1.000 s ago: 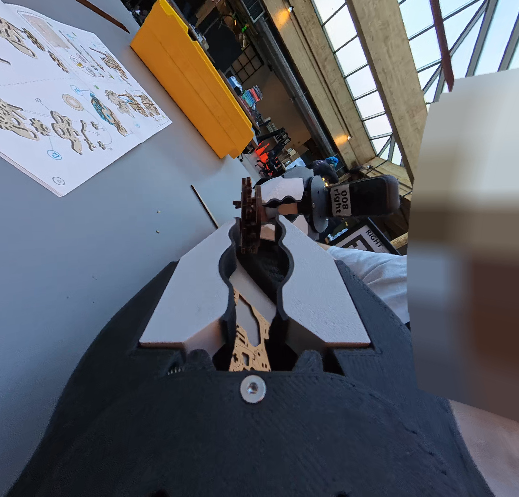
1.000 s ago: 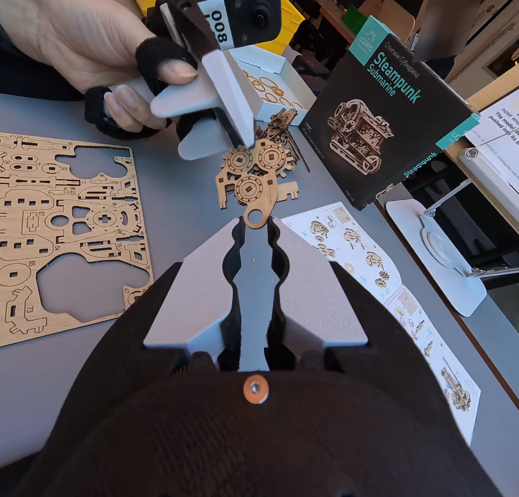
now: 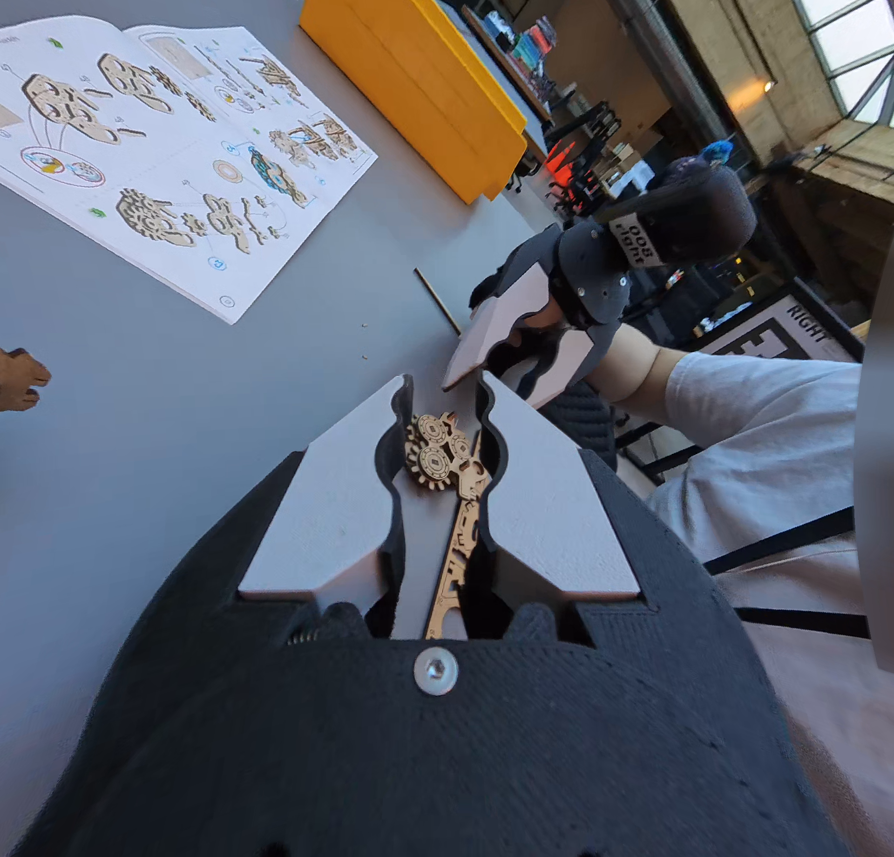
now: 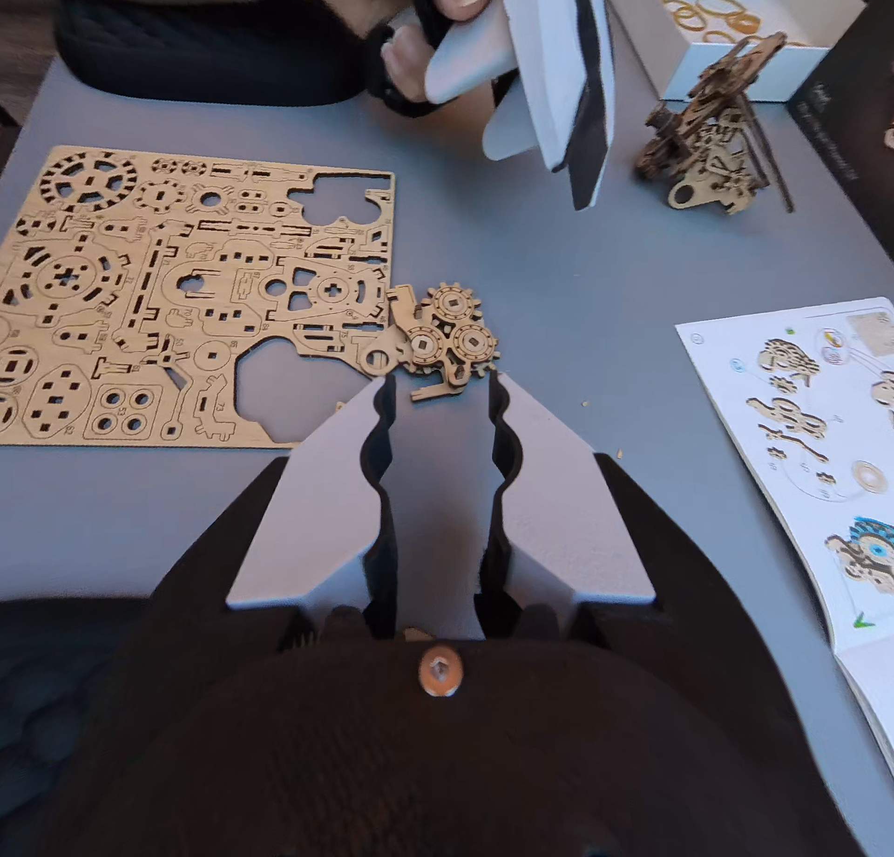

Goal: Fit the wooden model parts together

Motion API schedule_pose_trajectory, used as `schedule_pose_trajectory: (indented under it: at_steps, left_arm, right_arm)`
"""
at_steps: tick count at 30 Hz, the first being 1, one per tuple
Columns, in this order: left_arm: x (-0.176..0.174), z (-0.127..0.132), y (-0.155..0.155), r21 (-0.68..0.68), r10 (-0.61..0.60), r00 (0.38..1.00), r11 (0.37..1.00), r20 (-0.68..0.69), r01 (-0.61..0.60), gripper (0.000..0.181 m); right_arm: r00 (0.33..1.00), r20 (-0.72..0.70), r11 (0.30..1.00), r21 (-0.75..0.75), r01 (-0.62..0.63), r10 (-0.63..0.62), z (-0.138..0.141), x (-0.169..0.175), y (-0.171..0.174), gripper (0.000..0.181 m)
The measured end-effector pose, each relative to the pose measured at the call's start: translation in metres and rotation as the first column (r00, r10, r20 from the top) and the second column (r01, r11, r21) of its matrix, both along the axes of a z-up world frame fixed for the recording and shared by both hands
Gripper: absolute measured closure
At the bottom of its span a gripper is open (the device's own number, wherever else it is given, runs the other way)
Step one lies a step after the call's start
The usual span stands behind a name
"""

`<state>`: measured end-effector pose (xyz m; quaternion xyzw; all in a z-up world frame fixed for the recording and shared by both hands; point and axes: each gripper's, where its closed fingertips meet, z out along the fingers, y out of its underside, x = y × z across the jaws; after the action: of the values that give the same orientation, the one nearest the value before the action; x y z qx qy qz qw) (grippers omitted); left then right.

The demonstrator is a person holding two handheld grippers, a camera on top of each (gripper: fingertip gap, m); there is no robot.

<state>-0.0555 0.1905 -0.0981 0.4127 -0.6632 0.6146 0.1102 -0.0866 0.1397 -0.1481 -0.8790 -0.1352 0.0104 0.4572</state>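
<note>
The three-gear wooden piece [image 4: 442, 338] lay flat on the grey table [image 4: 580, 277], just past the right tongs' [image 4: 441, 380] tips, touching the cut-out sheet [image 4: 159, 301] to their left. Both tongs were apart and empty, the left pair [image 3: 444, 383] hovering above the gears.

Wooden parts sheet [image 4: 145, 301] cut off left, instruction booklet [image 4: 822, 446] cut off right
</note>
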Motion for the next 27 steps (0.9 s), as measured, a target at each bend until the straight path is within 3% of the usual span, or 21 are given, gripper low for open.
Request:
schedule_pose_trajectory:
  at_steps: [3, 9, 13, 21, 25, 27]
  left_arm:
    - [0.000, -0.010, 0.003, 0.106, -0.009, 1.000, 0.994, 0.022, 0.007, 0.158]
    - [-0.010, -0.023, -0.004, 0.162, -0.072, 0.997, 0.984, -0.017, 0.074, 0.160]
    - [-0.016, -0.030, -0.002, 0.207, -0.111, 0.993, 0.972, -0.032, 0.115, 0.160]
    - [-0.018, 0.001, -0.011, -0.069, -0.157, 0.987, 0.986, -0.034, 0.155, 0.151]
    - [-0.023, 0.002, -0.018, -0.069, -0.182, 0.983, 0.981, -0.017, 0.180, 0.145]
    - [-0.031, -0.004, -0.025, -0.068, -0.225, 0.972, 0.973, -0.071, 0.221, 0.153]
  right_arm:
    - [0.999, 0.047, 1.000, -0.006, -0.010, 0.010, -0.003, 0.003, 0.003, 0.146]
    - [0.998, -0.006, 0.995, -0.078, -0.060, 0.060, -0.014, -0.004, 0.008, 0.160]
    - [0.992, 0.114, 0.999, -0.019, -0.045, 0.047, 0.000, 0.003, 0.005, 0.173]
    - [0.910, 0.415, 0.980, 0.182, -0.079, -0.003, 0.040, 0.008, 0.001, 0.173]
    - [0.896, 0.441, 0.961, 0.264, -0.082, -0.044, 0.057, 0.009, 0.000, 0.173]
    - [0.899, 0.436, 0.958, 0.273, -0.086, -0.043, 0.057, 0.008, 0.001, 0.173]
